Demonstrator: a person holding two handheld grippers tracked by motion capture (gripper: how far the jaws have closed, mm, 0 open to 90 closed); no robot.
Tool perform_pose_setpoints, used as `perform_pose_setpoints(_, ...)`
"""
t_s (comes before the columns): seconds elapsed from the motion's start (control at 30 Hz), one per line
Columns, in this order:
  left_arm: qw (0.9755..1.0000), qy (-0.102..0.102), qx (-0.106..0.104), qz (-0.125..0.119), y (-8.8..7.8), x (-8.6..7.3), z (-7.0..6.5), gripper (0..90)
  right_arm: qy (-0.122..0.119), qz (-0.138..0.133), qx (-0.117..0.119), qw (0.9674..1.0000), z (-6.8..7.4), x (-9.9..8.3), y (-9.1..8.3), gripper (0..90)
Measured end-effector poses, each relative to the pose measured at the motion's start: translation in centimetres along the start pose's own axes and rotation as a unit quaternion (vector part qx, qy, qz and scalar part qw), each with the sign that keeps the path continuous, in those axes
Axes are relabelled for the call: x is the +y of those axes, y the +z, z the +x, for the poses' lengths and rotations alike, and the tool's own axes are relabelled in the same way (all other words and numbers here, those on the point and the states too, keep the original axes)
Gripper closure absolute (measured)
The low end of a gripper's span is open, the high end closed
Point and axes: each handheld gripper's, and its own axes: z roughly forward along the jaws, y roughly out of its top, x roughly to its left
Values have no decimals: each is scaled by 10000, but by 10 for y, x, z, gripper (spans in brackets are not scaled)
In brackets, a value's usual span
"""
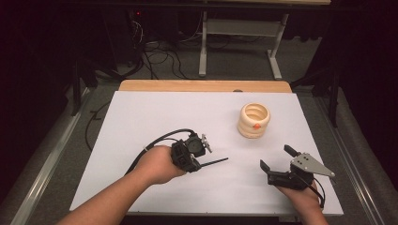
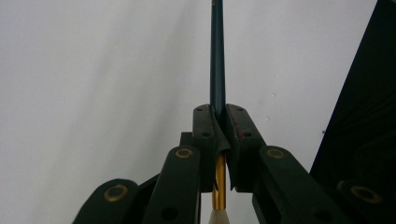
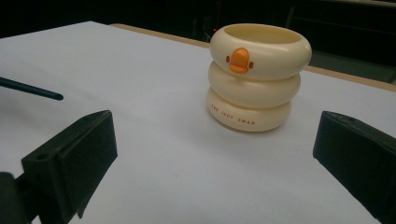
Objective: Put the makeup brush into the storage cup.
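High view puts the brush [image 1: 213, 162] in my left claw [image 1: 199, 165], its thin dark handle sticking out toward three o'clock, low over the white table [image 1: 141, 122]. In the left gripper view the handle [image 2: 217, 56] runs straight up to twelve o'clock from between my pads, which are clenched on it right where the dark shaft meets the gold ferrule [image 2: 218, 184]; pale bristles show at six o'clock below that. The cream ringed cup [image 1: 254, 120] with the orange duck bill stands upright at about one o'clock from the brush tip, well apart from it. My right claw [image 1: 277, 158] hovers at four o'clock from the cup, jaws spread wide and holding nothing; in the right gripper view the cup [image 3: 258, 77] sits between them, farther off, with the brush tip [image 3: 32, 89] coming in at nine o'clock.
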Motion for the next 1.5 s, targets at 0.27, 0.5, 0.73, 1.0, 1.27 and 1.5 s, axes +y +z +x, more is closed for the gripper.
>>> perform_pose_setpoints(0.27,10000,51,-56,-48,1,2,-2,834,2,5,29,10000,1,0,0,9)
perform_pose_setpoints(0.5,9999,52,-71,-73,-1,1,-2,834,-111,-5,-5,9999,3,8,1,8)
perform_pose_setpoints(0.73,9999,6,-61,-120,-6,-3,3,833,-209,-170,86,9996,11,37,5,16)
perform_pose_setpoints(1.0,9999,-23,-74,-131,-6,-5,6,833,-624,-233,97,9977,24,60,19,17)
perform_pose_setpoints(1.27,9999,-13,-110,-103,-5,-6,8,834,-921,-59,180,9956,33,67,37,29)
perform_pose_setpoints(1.5,9998,21,-142,-103,-1,-6,11,834,-1134,115,169,9933,28,62,44,51)
